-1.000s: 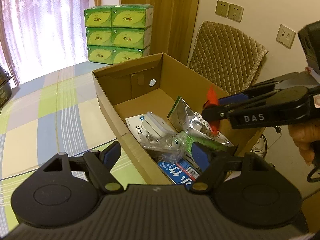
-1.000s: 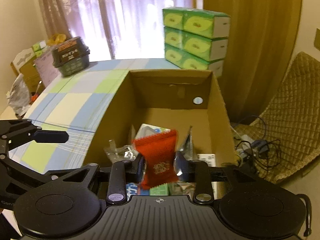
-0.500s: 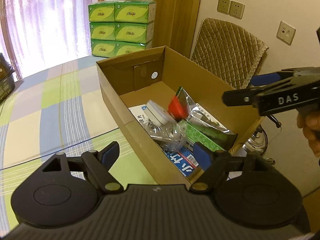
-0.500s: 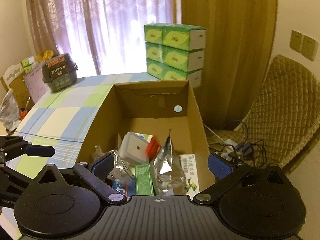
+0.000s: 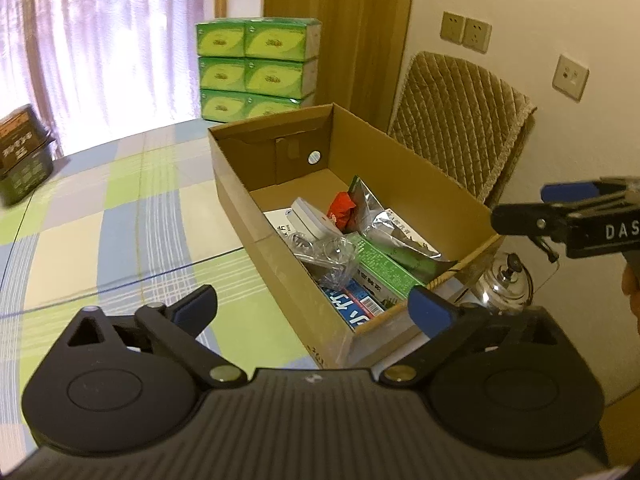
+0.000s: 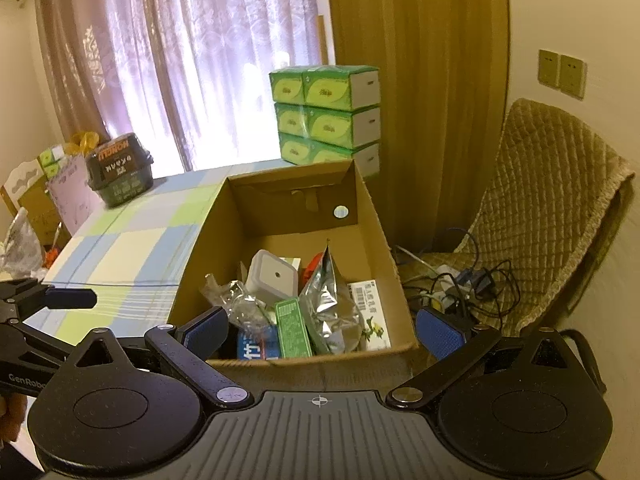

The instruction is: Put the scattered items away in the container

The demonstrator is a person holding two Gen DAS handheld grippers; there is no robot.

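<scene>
Hovering empty with fingers spread apart, the left gripper [image 5: 312, 308] and right gripper [image 6: 322, 330] flanked the brown cardboard box [image 6: 384, 240], where a red packet [image 5: 342, 210], partly hidden, apparently lay.

light: backlit curtains [image 6: 168, 60] (blown out) | interior dim, yellowish | edges: fisheye-bent

The cardboard box [image 6: 372, 216] is open-topped, its far end bare, near end crowded with packets [image 6: 332, 304].
</scene>
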